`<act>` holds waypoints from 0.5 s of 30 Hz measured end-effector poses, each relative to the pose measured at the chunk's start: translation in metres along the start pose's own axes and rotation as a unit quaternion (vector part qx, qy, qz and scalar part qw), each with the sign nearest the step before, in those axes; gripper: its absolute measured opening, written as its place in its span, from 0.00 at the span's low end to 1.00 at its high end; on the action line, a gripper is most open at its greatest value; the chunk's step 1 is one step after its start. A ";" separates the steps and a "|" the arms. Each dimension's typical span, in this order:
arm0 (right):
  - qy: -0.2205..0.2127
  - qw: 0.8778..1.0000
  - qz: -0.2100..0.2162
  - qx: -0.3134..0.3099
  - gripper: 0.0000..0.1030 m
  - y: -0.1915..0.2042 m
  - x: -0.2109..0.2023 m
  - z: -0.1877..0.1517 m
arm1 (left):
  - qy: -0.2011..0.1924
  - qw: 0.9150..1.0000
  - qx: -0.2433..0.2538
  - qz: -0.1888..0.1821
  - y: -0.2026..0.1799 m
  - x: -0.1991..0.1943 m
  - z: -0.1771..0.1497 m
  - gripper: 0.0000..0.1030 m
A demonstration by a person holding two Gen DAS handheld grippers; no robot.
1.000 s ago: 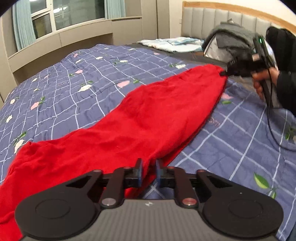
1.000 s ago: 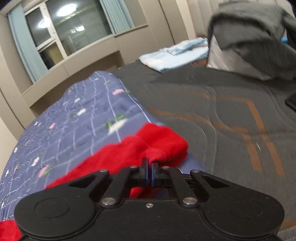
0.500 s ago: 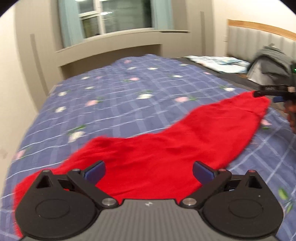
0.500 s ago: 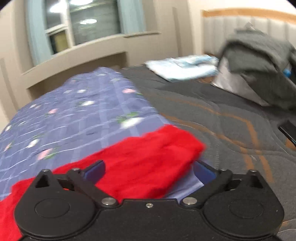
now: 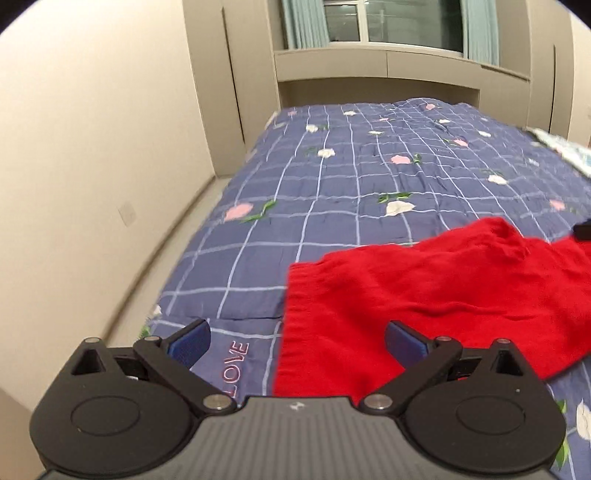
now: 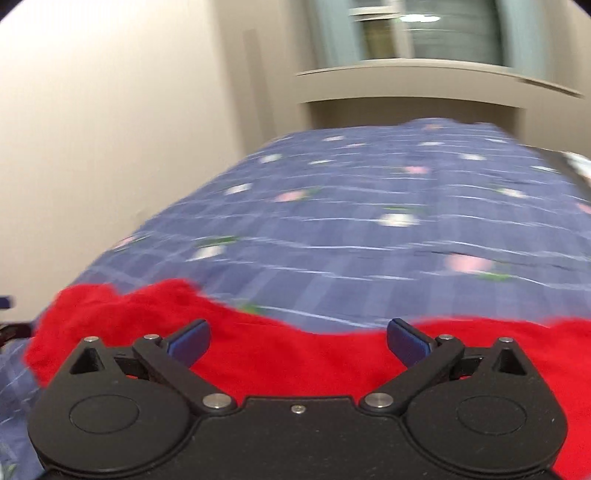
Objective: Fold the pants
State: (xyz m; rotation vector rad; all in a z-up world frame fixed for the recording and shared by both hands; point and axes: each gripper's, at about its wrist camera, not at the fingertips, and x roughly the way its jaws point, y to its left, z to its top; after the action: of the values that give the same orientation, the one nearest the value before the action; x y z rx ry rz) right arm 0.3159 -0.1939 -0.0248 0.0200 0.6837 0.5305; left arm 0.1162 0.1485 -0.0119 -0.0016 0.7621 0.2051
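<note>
The red pants [image 5: 424, 295] lie flat on the blue checked bedspread [image 5: 332, 184], their straight left end near the bed's left side. My left gripper [image 5: 295, 334] hovers open over that end, with only the cloth's edge below its jaws. In the blurred right wrist view, the pants [image 6: 295, 369] stretch across the bottom of the picture. My right gripper [image 6: 299, 334] hangs above them with its jaws wide and closing; the cloth is under them, and the pads press on nothing. A dark gripper tip [image 5: 583, 230] shows at the right edge of the left wrist view.
A cream wall [image 5: 92, 184] runs close along the bed's left side, with a narrow strip of floor [image 5: 177, 236] between. A window [image 5: 388, 22] with curtains and a ledge stands beyond the far end of the bedspread [image 6: 369, 221]. Pale bedding [image 5: 565, 147] lies at far right.
Both grippers let go of the pants and opened wide. Both views swung left, from the headboard side toward the wall and window. The pants stay spread on the bed.
</note>
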 end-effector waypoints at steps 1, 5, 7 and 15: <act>0.007 1.000 0.019 -0.008 0.81 0.011 0.009 0.005 | 0.003 1.000 -0.012 -0.012 0.007 0.005 0.002 0.95; 0.040 0.997 0.068 -0.012 0.62 0.046 0.049 0.026 | 0.017 0.995 -0.076 -0.064 0.036 0.032 0.017 0.84; 0.056 0.995 0.080 -0.008 0.58 0.054 0.066 0.038 | 0.020 0.991 -0.100 -0.087 0.045 0.046 0.025 0.81; 0.137 0.985 0.101 -0.008 0.09 0.070 0.112 0.052 | 0.059 0.986 -0.109 -0.107 0.043 0.087 0.036 0.21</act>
State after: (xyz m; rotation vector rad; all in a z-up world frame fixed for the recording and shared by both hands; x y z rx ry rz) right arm 0.3875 -0.0723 -0.0377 0.0010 0.9530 0.7418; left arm 0.1938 0.2097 -0.0421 -0.3049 0.8482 0.0835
